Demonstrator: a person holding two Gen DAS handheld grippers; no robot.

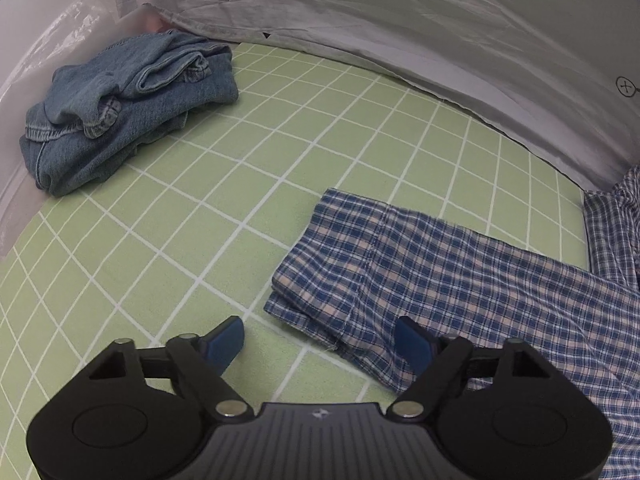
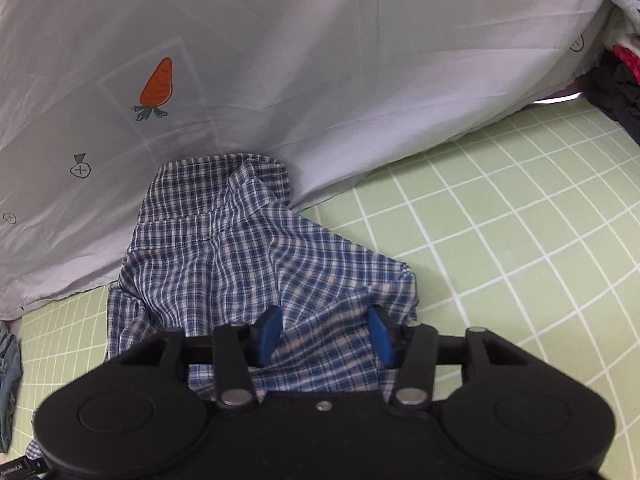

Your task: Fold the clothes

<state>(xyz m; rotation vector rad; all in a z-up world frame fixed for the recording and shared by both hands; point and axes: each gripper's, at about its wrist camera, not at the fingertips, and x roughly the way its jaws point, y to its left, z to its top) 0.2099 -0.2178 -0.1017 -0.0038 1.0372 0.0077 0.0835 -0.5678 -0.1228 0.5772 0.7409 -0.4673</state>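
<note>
A blue-and-white plaid shirt [image 1: 432, 264] lies partly folded on the green grid mat [image 1: 168, 240]. My left gripper [image 1: 320, 340] hangs low over the shirt's folded left edge, open. Its left finger [image 1: 226, 342] is over bare mat and its right finger [image 1: 414, 346] is over the plaid cloth. In the right wrist view the same shirt [image 2: 240, 248] runs up to its collar by the white sheet. My right gripper [image 2: 325, 334] is open over the shirt's near part, with plaid fabric lying between the blue pads [image 2: 268, 334], which do not pinch it.
A folded pile of denim [image 1: 128, 108] sits at the far left of the mat. A white sheet [image 2: 320, 60] with a carrot print [image 2: 157, 82] borders the back. Dark and red clothes [image 2: 620, 84] are heaped at the far right. Bare mat [image 2: 520, 220] stretches right of the shirt.
</note>
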